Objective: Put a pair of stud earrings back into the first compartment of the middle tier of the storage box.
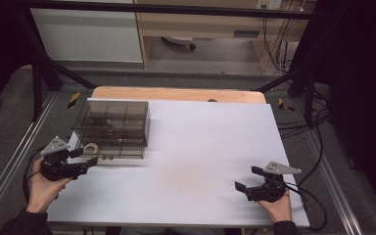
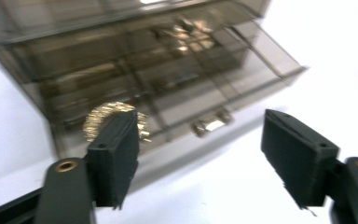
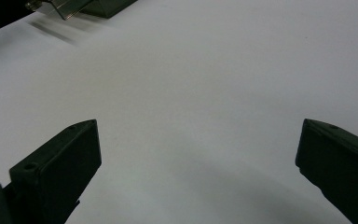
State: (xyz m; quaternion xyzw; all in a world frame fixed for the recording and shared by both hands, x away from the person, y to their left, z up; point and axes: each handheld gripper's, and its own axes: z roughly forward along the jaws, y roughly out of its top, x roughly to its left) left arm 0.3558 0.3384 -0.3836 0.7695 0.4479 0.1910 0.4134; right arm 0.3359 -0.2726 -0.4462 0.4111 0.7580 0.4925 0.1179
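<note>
Here, our left gripper had its jaws wide apart, holding nothing, just beside the smoky box at ten o'clock on the tabletop. Our right gripper, jaws apart too, waited at four o'clock. A careless bump might push the box away.

1. The white worktop lies bare across its middle and right, giving wide room to pass.
2. A smoky clear box stands at the worktop's left rear and blocks that corner.
3. The left tongs, jaws spread, sit just before the box's front wall; a small gold item lies there, perhaps inside the box, since blur hides which.
4. The right tongs, jaws spread, have open surface ahead, well apart from the box.
</note>
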